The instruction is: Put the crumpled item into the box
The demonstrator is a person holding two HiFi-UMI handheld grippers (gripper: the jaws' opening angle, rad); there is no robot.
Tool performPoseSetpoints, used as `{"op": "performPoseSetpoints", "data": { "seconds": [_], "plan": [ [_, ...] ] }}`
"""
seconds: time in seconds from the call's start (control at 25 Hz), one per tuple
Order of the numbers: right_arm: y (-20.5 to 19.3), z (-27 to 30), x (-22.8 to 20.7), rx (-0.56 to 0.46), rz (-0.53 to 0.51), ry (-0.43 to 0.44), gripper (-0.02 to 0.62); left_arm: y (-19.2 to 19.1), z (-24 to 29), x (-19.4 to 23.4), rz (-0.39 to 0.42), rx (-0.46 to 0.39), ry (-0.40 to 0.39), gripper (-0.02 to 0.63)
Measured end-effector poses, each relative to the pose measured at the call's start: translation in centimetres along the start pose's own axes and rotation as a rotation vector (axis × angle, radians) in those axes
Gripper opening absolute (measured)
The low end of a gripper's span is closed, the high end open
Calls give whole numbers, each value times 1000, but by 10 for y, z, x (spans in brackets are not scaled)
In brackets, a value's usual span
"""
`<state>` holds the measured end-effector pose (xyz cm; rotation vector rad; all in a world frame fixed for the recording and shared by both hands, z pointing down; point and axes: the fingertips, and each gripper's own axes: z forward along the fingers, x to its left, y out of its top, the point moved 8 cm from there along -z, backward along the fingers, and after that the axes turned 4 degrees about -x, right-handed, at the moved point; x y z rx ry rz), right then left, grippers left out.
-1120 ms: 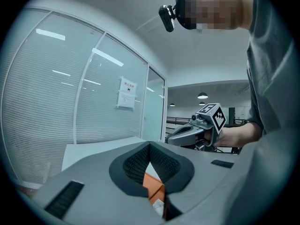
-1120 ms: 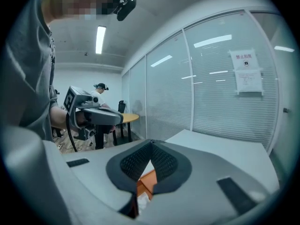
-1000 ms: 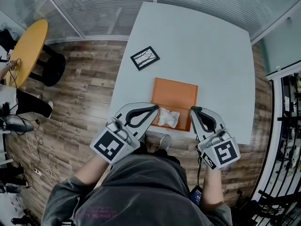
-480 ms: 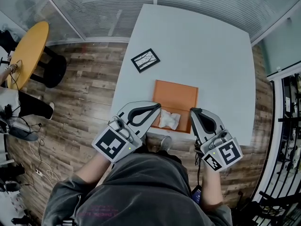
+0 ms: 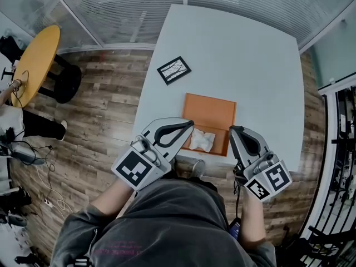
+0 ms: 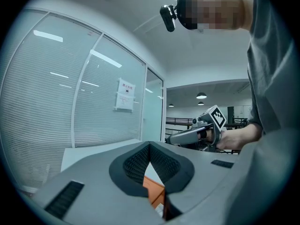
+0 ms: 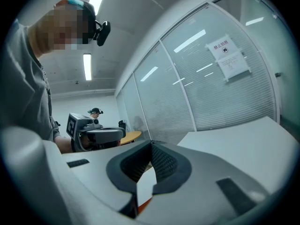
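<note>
A crumpled white item [image 5: 201, 140] lies inside the flat orange box [image 5: 211, 113], at its near edge, on the white table [image 5: 250, 65]. My left gripper [image 5: 191, 128] is shut and empty, its tip just left of the crumpled item over the box's near left corner. My right gripper [image 5: 232, 129] is shut and empty, beside the box's near right corner. In the left gripper view the shut jaws [image 6: 150, 145] frame a strip of the orange box [image 6: 154, 191], and the right gripper [image 6: 199, 132] shows beyond. The right gripper view shows its own shut jaws [image 7: 151, 145] and the left gripper [image 7: 93, 135].
A small black-framed picture [image 5: 173, 69] lies on the table's left side, beyond the box. A round yellow table [image 5: 33, 60] stands on the wooden floor at far left, with cables nearby. Glass partitions with blinds [image 5: 128, 10] run behind the table. The table's near edge is at the person's body.
Hardly anything differs. The right gripper's handle has drifted slightly to the right; both grippers stay shut beside the box, and the crumpled item has not moved.
</note>
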<state>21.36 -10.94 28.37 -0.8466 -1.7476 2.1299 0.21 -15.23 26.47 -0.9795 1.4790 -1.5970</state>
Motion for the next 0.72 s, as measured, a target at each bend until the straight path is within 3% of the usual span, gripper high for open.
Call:
{"op": "performPoseSetpoints", "data": {
  "seconds": [0.72],
  "plan": [
    [0, -5, 2, 13, -1, 27, 0, 1, 2, -7, 6, -1, 1, 12]
  ]
}}
